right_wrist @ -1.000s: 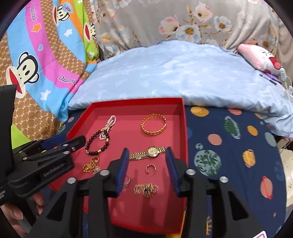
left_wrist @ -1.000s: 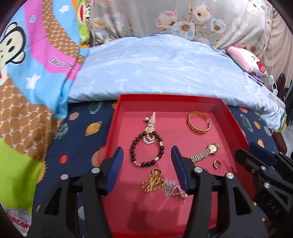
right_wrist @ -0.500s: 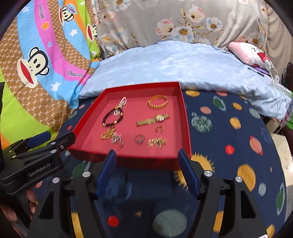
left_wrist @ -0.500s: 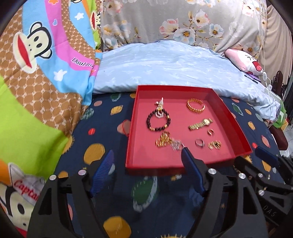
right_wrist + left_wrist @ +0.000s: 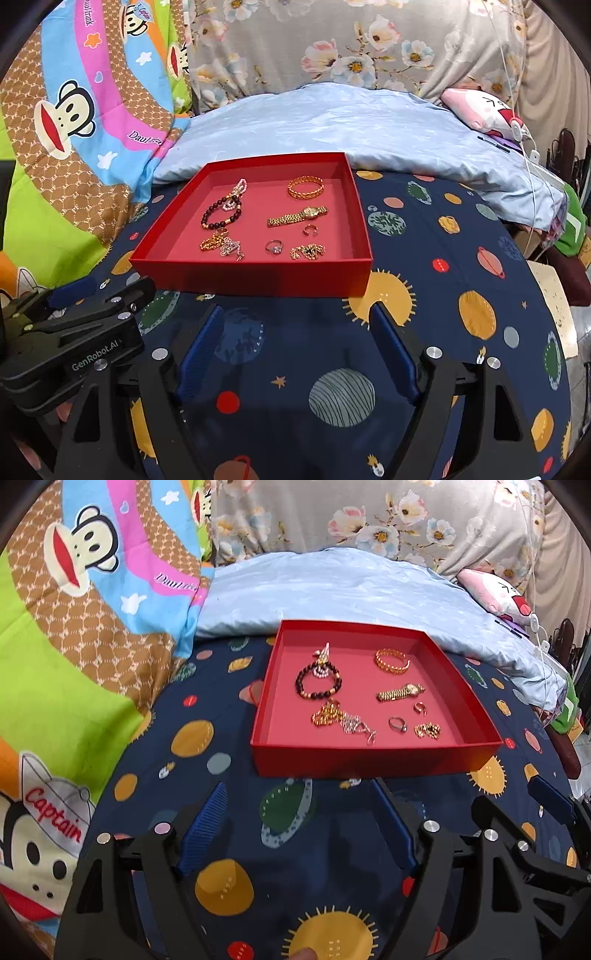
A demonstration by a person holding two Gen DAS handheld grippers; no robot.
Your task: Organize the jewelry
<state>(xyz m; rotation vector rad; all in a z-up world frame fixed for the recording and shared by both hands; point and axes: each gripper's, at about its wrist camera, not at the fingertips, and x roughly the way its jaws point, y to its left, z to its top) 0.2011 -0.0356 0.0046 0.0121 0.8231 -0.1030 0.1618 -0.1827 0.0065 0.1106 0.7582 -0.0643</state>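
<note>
A red tray [image 5: 373,762] [image 5: 255,275] sits on the dark planet-print bedsheet. In it lie a dark bead bracelet [image 5: 318,682] [image 5: 221,215], a gold bangle [image 5: 392,660] [image 5: 305,187], a gold watch [image 5: 400,692] [image 5: 297,216], tangled chains [image 5: 341,718] [image 5: 221,245], rings [image 5: 397,724] [image 5: 274,246] and a small gold chain [image 5: 427,730] [image 5: 307,252]. My left gripper [image 5: 297,794] is open and empty, in front of the tray. My right gripper [image 5: 295,317] is open and empty, also in front of the tray. The left gripper also shows in the right wrist view [image 5: 103,291].
A pale blue pillow [image 5: 351,590] [image 5: 351,125] lies behind the tray. A cartoon monkey blanket [image 5: 74,602] [image 5: 74,110] lies at the left. A pink plush [image 5: 495,598] and white cables [image 5: 524,147] lie at the right, near the bed's edge.
Both grippers have pulled back from over the tray and now hover in front of it. Both jaws have opened wider. The jewelry has not moved.
</note>
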